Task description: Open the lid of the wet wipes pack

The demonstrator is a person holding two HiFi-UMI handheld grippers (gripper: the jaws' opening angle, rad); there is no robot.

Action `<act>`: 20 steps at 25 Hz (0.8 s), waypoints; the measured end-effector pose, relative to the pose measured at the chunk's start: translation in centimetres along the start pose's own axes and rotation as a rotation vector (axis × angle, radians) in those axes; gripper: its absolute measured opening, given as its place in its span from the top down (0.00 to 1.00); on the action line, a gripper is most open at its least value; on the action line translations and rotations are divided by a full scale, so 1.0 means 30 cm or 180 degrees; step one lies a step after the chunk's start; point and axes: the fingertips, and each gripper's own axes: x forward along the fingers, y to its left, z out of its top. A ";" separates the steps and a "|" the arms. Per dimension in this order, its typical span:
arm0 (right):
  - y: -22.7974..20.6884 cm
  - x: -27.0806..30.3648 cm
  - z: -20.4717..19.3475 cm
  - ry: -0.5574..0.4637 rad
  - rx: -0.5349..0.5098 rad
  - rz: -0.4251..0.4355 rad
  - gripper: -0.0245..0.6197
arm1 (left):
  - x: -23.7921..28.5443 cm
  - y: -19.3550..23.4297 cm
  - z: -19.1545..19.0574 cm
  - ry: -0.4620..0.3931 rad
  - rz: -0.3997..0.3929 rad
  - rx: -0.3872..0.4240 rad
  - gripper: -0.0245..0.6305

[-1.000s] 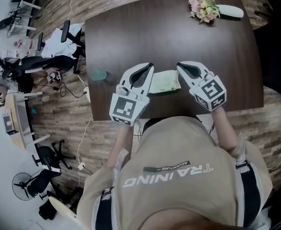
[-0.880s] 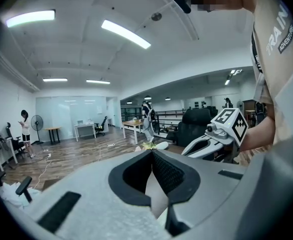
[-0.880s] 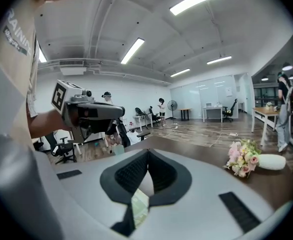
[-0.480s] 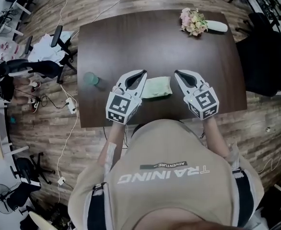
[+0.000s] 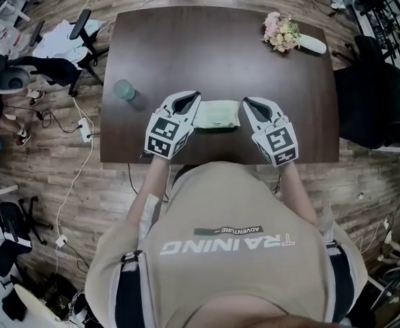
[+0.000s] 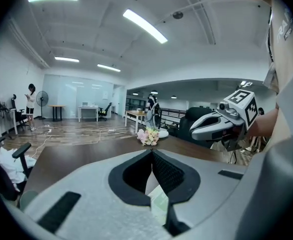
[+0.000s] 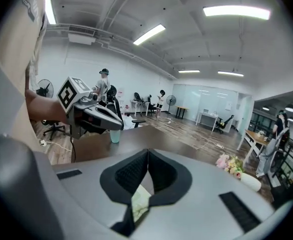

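The wet wipes pack [image 5: 217, 114] is a flat pale green packet lying on the dark brown table [image 5: 213, 46] near its front edge. My left gripper [image 5: 193, 96] sits just left of the pack with its jaws shut and nothing between them. On the pack's other side my right gripper [image 5: 246, 102] is likewise shut and empty. In the left gripper view the closed tips [image 6: 150, 152] meet above a sliver of the pack [image 6: 159, 204]. The right gripper view shows its tips [image 7: 147, 151] together, with the pack [image 7: 139, 200] below them. The lid itself is not discernible.
A green cup [image 5: 123, 89] stands at the table's left side. A bunch of flowers in a white vase [image 5: 282, 33] lies at the far right corner. A black chair [image 5: 370, 108] is beside the table's right edge. Cables and office chairs are on the floor at the left.
Both grippers have drawn in beside the pack, the left one sinking toward the table. Their jaws stay shut and the pack has not moved on the table.
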 end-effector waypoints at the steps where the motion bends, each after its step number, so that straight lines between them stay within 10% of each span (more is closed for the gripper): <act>1: 0.016 0.010 -0.017 0.0056 -0.0035 0.0044 0.94 | 0.001 0.007 -0.022 0.0015 0.0013 -0.0057 0.95; 20: 0.062 0.187 -0.149 0.0406 0.0028 0.0385 0.94 | 0.145 0.037 -0.569 0.1188 -0.0282 -0.0384 0.95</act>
